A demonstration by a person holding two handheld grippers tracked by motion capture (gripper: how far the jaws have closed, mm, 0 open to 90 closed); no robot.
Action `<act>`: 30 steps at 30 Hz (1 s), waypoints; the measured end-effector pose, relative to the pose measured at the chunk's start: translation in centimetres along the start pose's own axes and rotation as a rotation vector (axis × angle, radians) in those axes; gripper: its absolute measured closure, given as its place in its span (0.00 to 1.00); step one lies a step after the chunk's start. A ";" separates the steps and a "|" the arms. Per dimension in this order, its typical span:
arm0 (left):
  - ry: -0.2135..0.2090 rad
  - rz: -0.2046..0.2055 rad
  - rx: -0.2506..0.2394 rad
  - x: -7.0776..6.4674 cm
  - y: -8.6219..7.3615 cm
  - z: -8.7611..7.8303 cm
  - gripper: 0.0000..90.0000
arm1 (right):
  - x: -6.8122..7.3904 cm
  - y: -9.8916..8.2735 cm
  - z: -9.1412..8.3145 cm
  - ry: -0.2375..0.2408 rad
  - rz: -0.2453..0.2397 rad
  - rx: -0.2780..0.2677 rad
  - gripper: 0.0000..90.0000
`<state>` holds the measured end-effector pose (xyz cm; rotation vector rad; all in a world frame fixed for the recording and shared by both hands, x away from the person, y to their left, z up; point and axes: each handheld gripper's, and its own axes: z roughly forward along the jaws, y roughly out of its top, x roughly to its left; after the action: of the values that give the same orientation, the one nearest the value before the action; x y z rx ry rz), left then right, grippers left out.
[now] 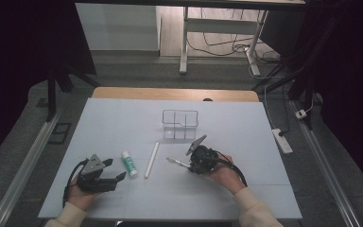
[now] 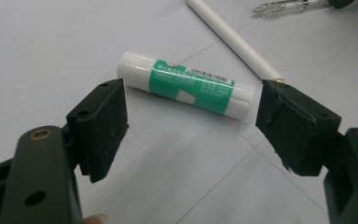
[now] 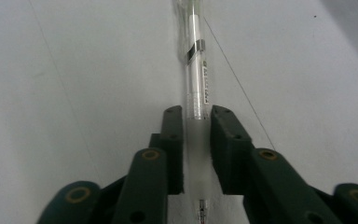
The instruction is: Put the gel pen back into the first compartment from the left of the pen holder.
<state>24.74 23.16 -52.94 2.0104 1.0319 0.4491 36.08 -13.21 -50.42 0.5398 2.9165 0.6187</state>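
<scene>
A clear pen (image 3: 196,70) lies on the white table (image 1: 123,118), and my right gripper (image 3: 196,140) is shut on its frosted grip section, pads against both sides. From above, the right gripper (image 1: 189,165) sits right of centre with the pen (image 1: 176,162) sticking out to its left. My left gripper (image 2: 191,135) stands open and holds nothing. A green-and-white glue stick (image 2: 186,84) lies just beyond its pads. In the high view the left gripper (image 1: 117,169) rests at the front left, with the glue stick (image 1: 129,164) right beside it.
A white rod (image 1: 151,160) lies between the glue stick and the pen; its end (image 2: 235,39) passes behind the glue stick. A clear divided box (image 1: 180,124) stands behind the grippers near the table's middle. A power strip (image 1: 282,140) lies on the floor to the right.
</scene>
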 end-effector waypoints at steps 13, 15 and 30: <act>0.002 0.002 -0.002 0.0 0.0 0.0 0.28 | 0.2 0.1 -0.1 -0.013 -0.001 -0.002 0.88; 0.002 0.003 -0.002 0.0 0.0 -0.1 0.28 | 0.1 0.0 -0.4 -0.005 0.011 -0.016 0.89; 0.011 0.009 -0.008 0.0 -0.1 -0.2 0.28 | -0.9 -0.5 -3.0 0.027 0.061 -0.140 0.89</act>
<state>24.54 23.30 -52.87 2.0084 1.0262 0.4696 36.20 -15.12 -47.84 0.6097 2.8624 0.8369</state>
